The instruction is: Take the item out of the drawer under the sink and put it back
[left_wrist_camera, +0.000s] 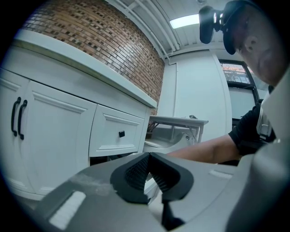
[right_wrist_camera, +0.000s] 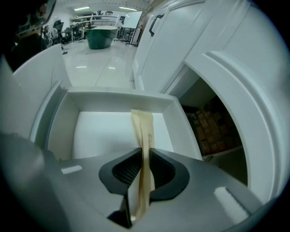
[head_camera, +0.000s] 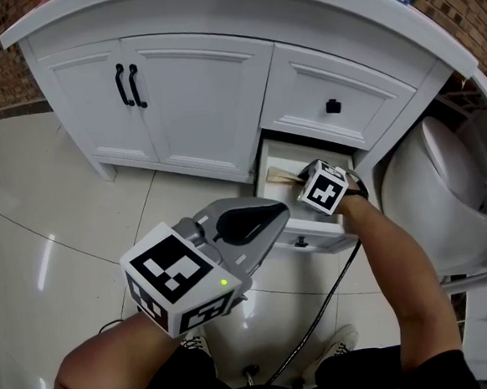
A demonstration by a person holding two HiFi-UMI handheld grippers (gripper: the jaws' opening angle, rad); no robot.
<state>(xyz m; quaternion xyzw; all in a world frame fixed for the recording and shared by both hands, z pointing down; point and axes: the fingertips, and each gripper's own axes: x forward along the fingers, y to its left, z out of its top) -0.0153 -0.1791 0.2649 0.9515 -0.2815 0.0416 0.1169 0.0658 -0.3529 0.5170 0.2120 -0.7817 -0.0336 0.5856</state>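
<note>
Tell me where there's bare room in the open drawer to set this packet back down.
The drawer floor is bare white either side of the tan packet: a wide patch toward the front wall, a narrower strip toward the cabinet opening. Crowded only mid-drawer, where the right tongs grip the packet.

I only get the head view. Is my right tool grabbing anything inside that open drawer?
Observer: Yes. Its own view shows the right tool shut on a thin beige packet.
Operator: Is the packet lying flat?
Observer: No, it stands on edge, pointing toward the drawer's far wall.
Operator: And my left tool?
Observer: Its own view shows the left tool shut, nothing between its jaws.
</note>
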